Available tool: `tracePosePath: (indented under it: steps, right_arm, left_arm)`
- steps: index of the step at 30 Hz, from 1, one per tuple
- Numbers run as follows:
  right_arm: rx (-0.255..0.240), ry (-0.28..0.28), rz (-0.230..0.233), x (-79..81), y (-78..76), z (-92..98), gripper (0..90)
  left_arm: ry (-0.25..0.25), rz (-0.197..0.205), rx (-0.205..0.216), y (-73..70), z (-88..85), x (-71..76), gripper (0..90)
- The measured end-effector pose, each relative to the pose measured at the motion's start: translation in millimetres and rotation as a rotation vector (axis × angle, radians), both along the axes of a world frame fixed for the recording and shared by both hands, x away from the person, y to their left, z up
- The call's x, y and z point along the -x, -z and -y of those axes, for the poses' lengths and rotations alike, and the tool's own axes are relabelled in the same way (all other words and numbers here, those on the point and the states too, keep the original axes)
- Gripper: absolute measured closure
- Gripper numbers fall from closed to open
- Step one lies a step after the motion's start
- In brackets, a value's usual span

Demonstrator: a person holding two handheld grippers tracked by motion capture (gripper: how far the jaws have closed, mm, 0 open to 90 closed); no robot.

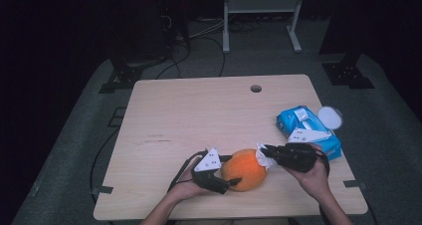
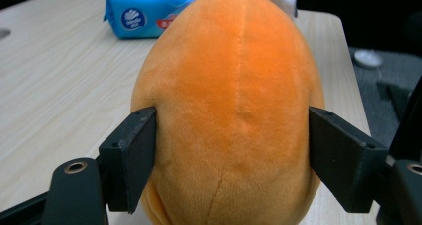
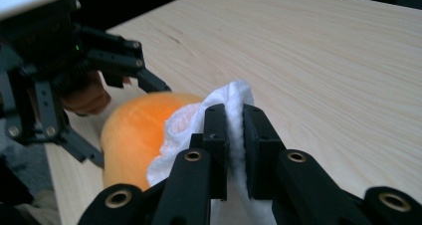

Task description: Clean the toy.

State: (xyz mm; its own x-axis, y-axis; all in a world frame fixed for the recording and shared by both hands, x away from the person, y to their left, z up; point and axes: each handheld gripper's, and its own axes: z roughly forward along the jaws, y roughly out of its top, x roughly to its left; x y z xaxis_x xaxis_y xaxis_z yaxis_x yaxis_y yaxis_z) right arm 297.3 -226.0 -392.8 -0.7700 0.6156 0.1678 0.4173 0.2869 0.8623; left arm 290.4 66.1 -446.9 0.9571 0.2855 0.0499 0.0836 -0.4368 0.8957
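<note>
While orange plush (image 1: pixel 245 169) sits near table (image 1: pixel 199 110) front edge (gripped) | far half free

One round orange plush toy (image 1: pixel 244 169) lies low in the middle of the high view. One crumpled white tissue (image 1: pixel 263 157) sits at its right edge. One blue soft pack of wipes (image 1: pixel 298 123) lies at the right of the frame, with one round white lid (image 1: pixel 330 117) just beside it. One pale wooden worktop (image 1: pixel 199 115) carries all of these, and it has one small round hole (image 1: pixel 256 88) near its upper edge. Two black hand-held grippers show, the left gripper (image 1: pixel 234 177) and the right gripper (image 1: pixel 266 150), each with two jaws.
</note>
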Motion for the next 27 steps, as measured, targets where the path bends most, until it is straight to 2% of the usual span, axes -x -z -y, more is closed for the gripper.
tracePosePath:
  steps: [1,3,4,7,10,12,14,17,18,20,21,22,24,27]
  right_arm:
    - [-0.029,0.0,-0.01,-1.8,-0.4,2.9,80.7]
    - [-0.029,0.002,-0.02,-3.3,1.2,3.9,80.7]
    - [-0.029,0.005,-0.024,-4.2,2.6,4.4,80.7]
    - [-0.007,0.027,-0.037,-8.3,9.2,8.5,80.8]
    - [-0.006,0.039,-0.042,-7.4,9.8,11.9,80.8]
    - [-0.009,0.025,-0.031,-3.7,6.7,7.7,80.9]
    - [0.01,-0.004,-0.007,1.6,2.4,-3.4,80.9]
    - [0.022,-0.067,0.017,9.9,-1.6,-24.0,80.7]
    - [0.041,-0.082,0.031,12.3,-1.7,-30.4,80.5]
    - [0.08,-0.083,0.059,14.5,-1.7,-36.8,80.7]
    - [0.076,-0.08,0.056,13.2,-1.8,-35.1,80.7]
    - [0.066,-0.066,0.052,10.3,-1.2,-31.0,80.8]
    - [0.072,-0.022,0.054,5.6,0.5,-22.7,80.8]
    - [0.025,0.011,0.02,0.5,2.5,-11.2,80.8]
  left_arm:
    - [0.004,0.011,-0.006,-0.3,1.3,1.1,23.9]
    - [-0.003,0.013,-0.008,-0.7,2.1,1.1,24.0]
    - [-0.011,0.002,-0.002,-0.3,1.2,0.1,24.0]
    - [-0.047,-0.058,0.036,1.4,-4.1,-7.5,24.1]
    - [-0.088,-0.135,0.08,3.3,-9.6,-14.7,24.2]
    - [-0.106,-0.161,0.097,3.5,-9.9,-17.2,24.2]
    - [-0.123,-0.176,0.107,3.2,-8.1,-18.4,24.3]
    - [-0.147,-0.179,0.113,2.9,-5.5,-17.9,22.8]
    - [-0.151,-0.178,0.108,2.5,-5.0,-17.5,20.5]
    - [-0.142,-0.173,0.111,1.3,-5.8,-16.9,16.0]
    - [-0.132,-0.175,0.119,0.2,-6.5,-16.5,13.8]
    - [-0.122,-0.17,0.11,-0.4,-6.7,-16.2,12.2]
    - [-0.104,-0.138,0.086,0.0,-4.2,-14.0,12.7]
    - [-0.107,-0.101,0.074,-0.2,1.8,-11.2,22.5]
